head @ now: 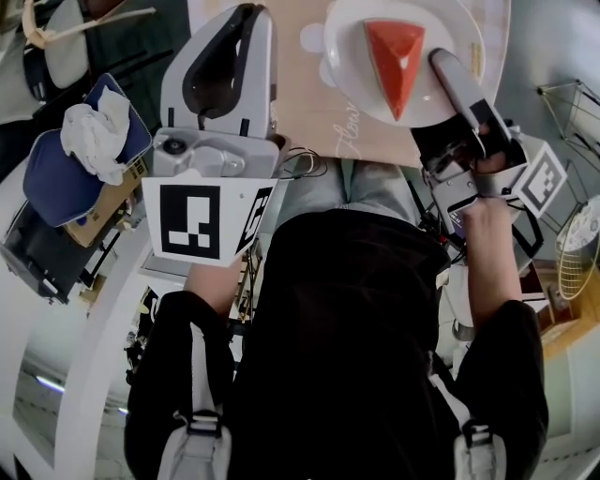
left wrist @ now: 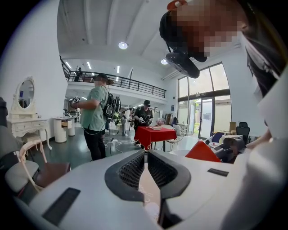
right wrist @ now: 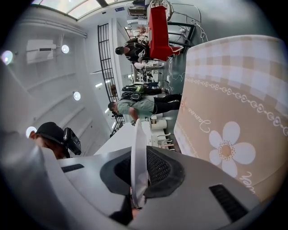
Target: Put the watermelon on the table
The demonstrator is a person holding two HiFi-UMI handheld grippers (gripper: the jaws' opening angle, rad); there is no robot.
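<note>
Head view looks down on the right gripper (head: 441, 62), which is clamped tight on the rim of a white plate (head: 349, 66). A red watermelon slice (head: 394, 52) lies on that plate, so gripping the rim carries the fruit without squashing it. The plate is over the table (head: 291, 94) with its flower cloth, but I cannot tell if it touches. The left gripper (head: 246, 13) has its jaws together on nothing, off to the side. Far off, people (left wrist: 96, 119) stand near a red table (left wrist: 155, 134).

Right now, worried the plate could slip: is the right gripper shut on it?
Shut on it: the right gripper pinches the white plate by its rim, edge-on between its pads.
</note>
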